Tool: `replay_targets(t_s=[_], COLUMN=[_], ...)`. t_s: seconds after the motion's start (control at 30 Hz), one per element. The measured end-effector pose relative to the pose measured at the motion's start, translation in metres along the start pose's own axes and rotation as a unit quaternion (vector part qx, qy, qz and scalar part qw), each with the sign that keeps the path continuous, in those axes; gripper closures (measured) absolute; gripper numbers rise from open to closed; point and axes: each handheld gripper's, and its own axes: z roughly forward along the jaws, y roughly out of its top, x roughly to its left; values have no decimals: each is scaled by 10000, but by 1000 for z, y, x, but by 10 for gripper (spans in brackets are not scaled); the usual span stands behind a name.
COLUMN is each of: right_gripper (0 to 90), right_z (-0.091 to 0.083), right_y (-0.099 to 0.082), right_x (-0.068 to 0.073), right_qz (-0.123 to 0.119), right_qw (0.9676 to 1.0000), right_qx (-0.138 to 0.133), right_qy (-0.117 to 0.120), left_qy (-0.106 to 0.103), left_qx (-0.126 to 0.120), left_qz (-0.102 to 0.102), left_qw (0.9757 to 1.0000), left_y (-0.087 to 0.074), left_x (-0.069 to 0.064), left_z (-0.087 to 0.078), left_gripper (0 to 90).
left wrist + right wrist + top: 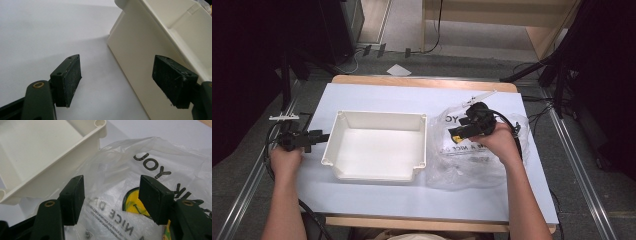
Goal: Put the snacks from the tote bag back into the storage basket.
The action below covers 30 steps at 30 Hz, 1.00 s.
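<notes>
A white plastic tray [338,134] stands empty in the middle of the table. To its right lies a clear plastic bag [472,162] with black print and a yellow smiley. My right gripper [458,132] hovers over the bag's upper part, pointing toward the tray; in the right gripper view its jaws [113,200] stand open with the bag [150,157] beneath them and nothing pinched. My left gripper [323,136] rests at the tray's left wall. Seen from the left gripper view, the jaws [117,82] are open beside the tray's outer wall [135,52].
The table [377,97] is covered with a pale sheet, with wooden edges showing at the far and near sides. Cables trail from both grippers. Dark stands and floor rails flank the table. Small metal parts show inside the bag [87,235].
</notes>
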Motion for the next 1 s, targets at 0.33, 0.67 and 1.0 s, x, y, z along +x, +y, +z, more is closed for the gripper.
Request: replay_targets(t_s=[0.33,0.67,1.0], right_gripper=[365,363,367], right_z=[2,2,0], right_y=[4,2,2], right_x=[0,0,3], right_qz=[-104,-85,-51], right_qw=[9998,9995,9993], right_qx=[175,279,362], right_qy=[-56,-72,-16], left_qy=[35,-24,-7], left_qx=[-77,-40,-31], left_qz=[9,181,136], left_qw=[10000,9998,9999], left_y=[-3,2,5], left_x=[-1,-4,-3], left_z=[-7,-2,2], left_gripper=[243,241,241])
